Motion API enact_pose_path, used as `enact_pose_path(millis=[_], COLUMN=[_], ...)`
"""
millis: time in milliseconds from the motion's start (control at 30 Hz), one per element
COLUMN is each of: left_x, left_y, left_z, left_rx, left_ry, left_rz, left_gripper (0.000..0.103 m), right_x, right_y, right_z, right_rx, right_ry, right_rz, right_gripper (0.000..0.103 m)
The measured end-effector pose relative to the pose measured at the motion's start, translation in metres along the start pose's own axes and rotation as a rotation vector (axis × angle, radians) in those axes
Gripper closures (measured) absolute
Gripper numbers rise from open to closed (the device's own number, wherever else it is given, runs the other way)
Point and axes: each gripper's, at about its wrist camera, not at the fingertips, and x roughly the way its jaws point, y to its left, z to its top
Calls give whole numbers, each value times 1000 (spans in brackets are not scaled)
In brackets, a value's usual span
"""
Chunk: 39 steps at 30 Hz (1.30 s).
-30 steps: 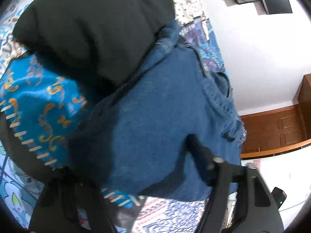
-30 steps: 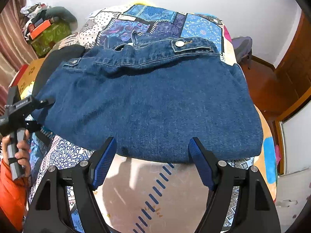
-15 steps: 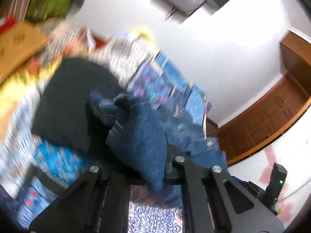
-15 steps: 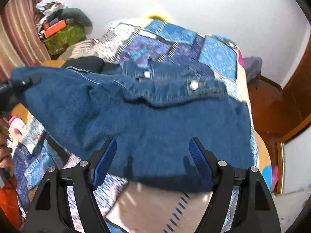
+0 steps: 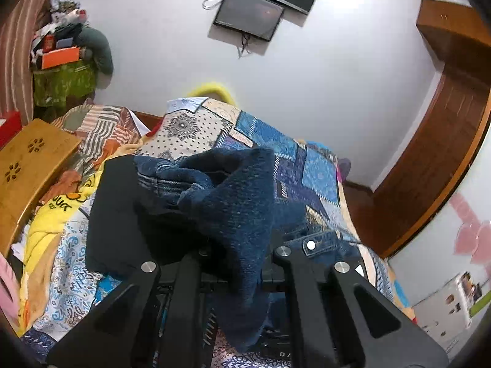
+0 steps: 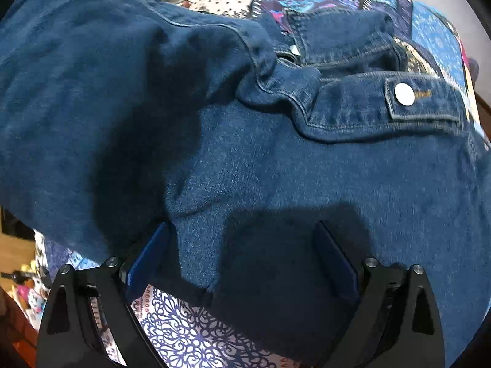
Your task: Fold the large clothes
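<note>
the left claw (image 5: 236, 254) is clenched on a raised corner of the denim jacket (image 6: 276, 168) on the bed (image 5: 319, 171), the right claw (image 6: 242, 254) gapes over its hem, so a fold-over seems underway, next laying that corner flat.

The jacket (image 6: 276, 159) is showing rough matt denim cloth; its button (image 6: 404, 94) is looking smooth, shiny metal.

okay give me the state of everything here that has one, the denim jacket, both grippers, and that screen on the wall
Denim jacket: one side lifted, folding over the rest.
Left hand-held gripper: shut on denim jacket.
Right hand-held gripper: open, over the jacket.
Wall screen: dark, off.
</note>
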Motion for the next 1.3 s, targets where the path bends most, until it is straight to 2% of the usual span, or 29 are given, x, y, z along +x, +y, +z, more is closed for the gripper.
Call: enact_pose_path(millis=[100,267,367,467,533,600,633,733,933,967,1067,1167,1300], left_x=[5,21,39,67,98,128,133,121,98,89,68,42,21], left_y=[-21,-78,-122,-161,-182,-193,-196,-201,-198,-200,-203,-197,-178], left_z=[-2,-9,-26,-56,-85,-118,-128,-135,-129,-128,-122,-109,-89], left_rx=[71,162,218,252,272,294,320,402,455,482,540,571,560], left_ry=[2,51,113,227,373,517,531,488,488,474,412,312,226], left_rz=[-3,-117,-202,-306,-368,-362,-351,-325,-329,-320,-274,-227,-182], left_gripper=[95,95,95,95,95,93,92,88,80,75,62,48,43], right_x=[-29,-98,-135,-163,-176,-191,-197,-215,-221,-222,-220,-218,-212], right_y=[-14,-67,-102,-139,-155,-168,-170,-173,-161,-157,-143,-131,-117], right_z=[-4,-36,-63,-85,-101,-119,-128,-140,-136,-139,-130,-118,-105], right_rx=[13,125,213,280,321,356,366,375,334,324,268,228,195], right_ry=[-75,-236,-324,-338,-341,-348,-360,-390,-421,-425,-443,-460,-482], right_rz=[-6,-67,-199,-309,-341,-378,-397,-414,-373,-367,-360,-370,-336], right_gripper=[9,9,9,9,9,9,9,9,9,9,9,9,9])
